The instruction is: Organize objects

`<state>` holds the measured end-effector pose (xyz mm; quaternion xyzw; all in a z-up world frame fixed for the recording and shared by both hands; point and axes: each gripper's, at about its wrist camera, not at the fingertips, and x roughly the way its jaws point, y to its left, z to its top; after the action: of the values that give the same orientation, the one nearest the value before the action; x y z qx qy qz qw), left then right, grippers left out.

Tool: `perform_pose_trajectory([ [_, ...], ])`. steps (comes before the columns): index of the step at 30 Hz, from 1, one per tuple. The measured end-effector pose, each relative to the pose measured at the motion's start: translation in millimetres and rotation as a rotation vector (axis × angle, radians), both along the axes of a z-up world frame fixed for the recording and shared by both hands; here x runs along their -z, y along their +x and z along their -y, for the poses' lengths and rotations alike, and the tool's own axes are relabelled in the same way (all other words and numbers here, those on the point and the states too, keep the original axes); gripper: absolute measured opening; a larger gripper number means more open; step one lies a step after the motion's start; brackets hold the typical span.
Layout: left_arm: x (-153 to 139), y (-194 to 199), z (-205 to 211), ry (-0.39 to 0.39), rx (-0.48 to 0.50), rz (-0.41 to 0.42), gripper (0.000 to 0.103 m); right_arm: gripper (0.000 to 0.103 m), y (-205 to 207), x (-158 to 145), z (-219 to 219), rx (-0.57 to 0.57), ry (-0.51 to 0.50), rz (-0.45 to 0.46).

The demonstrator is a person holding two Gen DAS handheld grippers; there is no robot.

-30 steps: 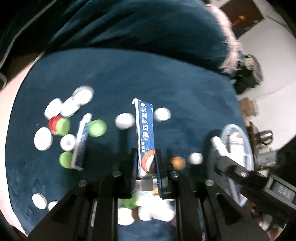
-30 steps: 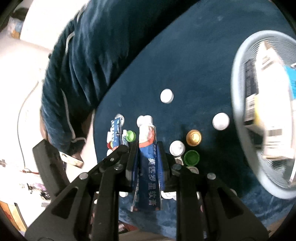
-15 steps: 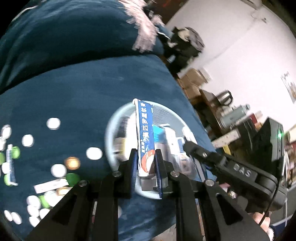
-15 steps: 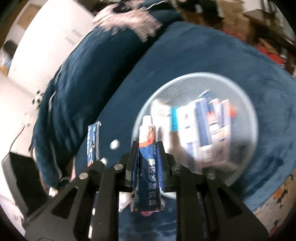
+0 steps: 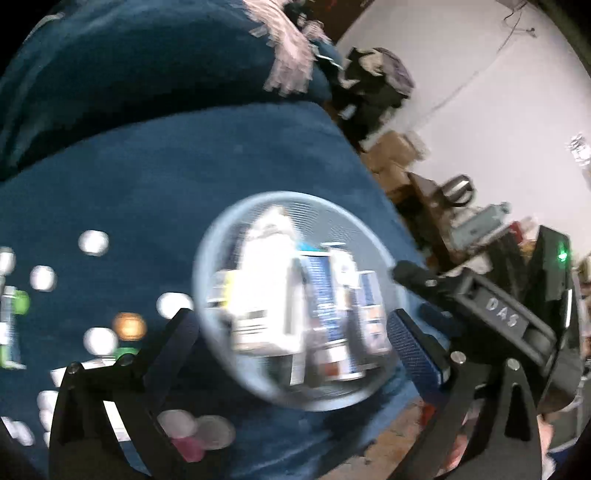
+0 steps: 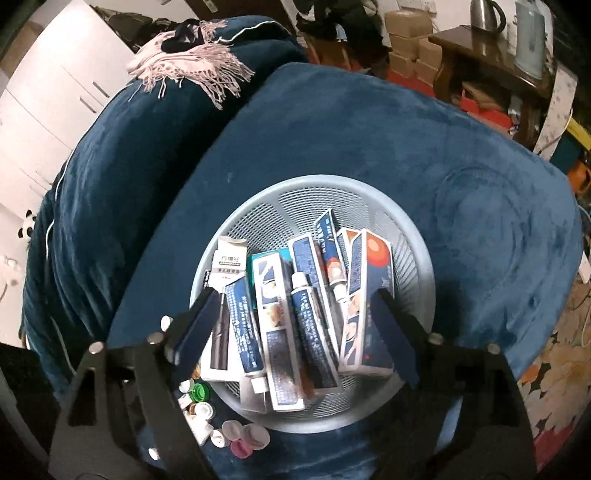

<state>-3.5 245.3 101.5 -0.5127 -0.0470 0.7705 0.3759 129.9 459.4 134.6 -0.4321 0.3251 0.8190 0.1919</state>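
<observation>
1. Raised letters "DAS" show on the right tongs [image 5: 424, 291] where they enter the left wrist view. A white box [image 6: 225, 295] in the basket carries dark print too small to read, and the tubes' blue labels have white characters that cannot be read here.
2. A pale blue mesh basket [image 6: 413, 236] sits on the dark blue plush table [image 6: 369, 129], filled with blue and white toothpaste tubes [image 6: 306, 314] and boxes lying side by side.
3. The left tongs [image 5: 291, 332] have just sprung wide apart and hold nothing; the basket lies beyond them.
4. The right tongs [image 6: 295, 314] have likewise just opened, empty, above the tubes.
5. Loose bottle caps [image 5: 94, 242] lie on the table left of the basket.
6. Only the right wrist view shows a fringed pink scarf [image 6: 184, 59] and a kettle [image 6: 484, 14].
</observation>
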Motion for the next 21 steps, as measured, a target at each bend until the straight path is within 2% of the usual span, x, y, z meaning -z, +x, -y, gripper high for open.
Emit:
perform_pose_trajectory([
  [4,-8,-1,30,-0.08,-0.041,-0.08,0.102,0.085,-9,-1,19,-0.07,0.013,0.017],
  [9,-14,-2,72,-0.17,-0.077,-0.161,0.102,0.094,-24,-7,55,-0.164,0.031,0.006],
  [11,-17,-4,87,-0.193,-0.095,-0.181,0.102,0.095,-30,-7,70,-0.202,0.034,0.006],
  [21,-15,-23,164,-0.233,-0.224,-0.162,0.102,0.095,-55,-7,137,-0.352,0.057,0.019],
])
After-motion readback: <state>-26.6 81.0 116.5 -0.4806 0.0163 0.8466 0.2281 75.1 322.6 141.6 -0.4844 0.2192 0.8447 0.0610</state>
